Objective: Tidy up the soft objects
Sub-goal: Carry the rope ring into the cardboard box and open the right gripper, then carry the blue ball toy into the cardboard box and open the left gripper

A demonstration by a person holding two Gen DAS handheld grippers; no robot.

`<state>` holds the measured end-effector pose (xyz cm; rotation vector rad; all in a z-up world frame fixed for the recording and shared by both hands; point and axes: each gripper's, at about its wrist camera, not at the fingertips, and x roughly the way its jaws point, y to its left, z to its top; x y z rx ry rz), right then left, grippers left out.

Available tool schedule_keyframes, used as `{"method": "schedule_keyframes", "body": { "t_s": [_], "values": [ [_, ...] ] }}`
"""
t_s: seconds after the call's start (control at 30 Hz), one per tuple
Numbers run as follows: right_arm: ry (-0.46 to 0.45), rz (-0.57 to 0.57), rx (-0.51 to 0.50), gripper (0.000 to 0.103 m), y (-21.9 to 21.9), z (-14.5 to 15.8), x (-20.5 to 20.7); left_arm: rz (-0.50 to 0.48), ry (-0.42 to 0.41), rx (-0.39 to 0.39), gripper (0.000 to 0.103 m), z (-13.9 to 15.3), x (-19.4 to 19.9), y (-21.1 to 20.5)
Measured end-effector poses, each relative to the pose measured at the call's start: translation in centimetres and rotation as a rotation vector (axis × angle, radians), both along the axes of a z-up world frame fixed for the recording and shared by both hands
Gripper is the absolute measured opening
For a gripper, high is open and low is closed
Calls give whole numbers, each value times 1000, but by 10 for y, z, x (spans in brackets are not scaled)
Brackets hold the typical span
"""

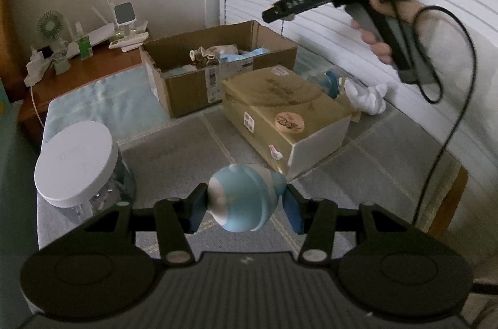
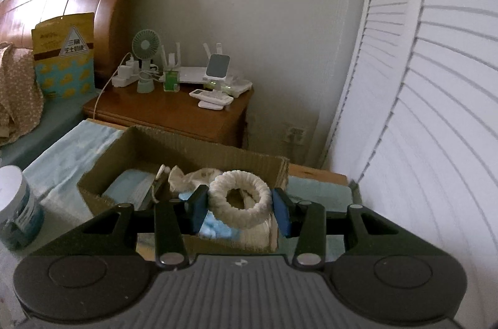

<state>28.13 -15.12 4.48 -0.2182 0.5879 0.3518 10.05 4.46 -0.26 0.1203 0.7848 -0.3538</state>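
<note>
My left gripper (image 1: 246, 204) is shut on a blue and white soft toy (image 1: 242, 198) and holds it above the grey mat. My right gripper (image 2: 239, 204) is shut on a white fluffy ring (image 2: 239, 198) and holds it over the open cardboard box (image 2: 130, 142), which holds several soft cloth items. The same box (image 1: 186, 92) shows at the back in the left wrist view, with the right gripper (image 1: 274, 13) raised above its right end. A white soft item (image 1: 368, 97) lies by the shutters.
A closed tan box (image 1: 280, 111) lies in front of the open box. A white-lidded jar (image 1: 74, 161) stands at left, also in the right wrist view (image 2: 15, 210). A wooden nightstand (image 2: 174, 111) carries a fan and small devices. White shutters (image 2: 420, 111) run along the right.
</note>
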Motion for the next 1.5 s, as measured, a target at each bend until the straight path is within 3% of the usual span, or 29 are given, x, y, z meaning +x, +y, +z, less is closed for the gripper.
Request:
{"method": "schedule_keyframes", "body": {
  "t_s": [0.13,0.2,0.33,0.4,0.9,1.03,1.5],
  "values": [
    [11,5,-3,52,5,-5,24,8,6,-1,51,0,4,0],
    [27,19,3,69,7,-8,31,11,10,-1,51,-1,6,0],
    [18,21,-10,74,10,-9,25,-1,10,4,51,0,4,-1],
    [5,23,-6,83,10,-7,17,-9,16,4,51,0,5,0],
    [-24,2,32,89,-1,8,-54,-32,29,67,51,13,13,0],
    [-31,-14,47,102,-10,3,-79,-32,27,66,51,19,24,-2],
    [31,-28,98,103,-27,-20,-145,-22,-18,83,51,48,104,-11]
  ]
}}
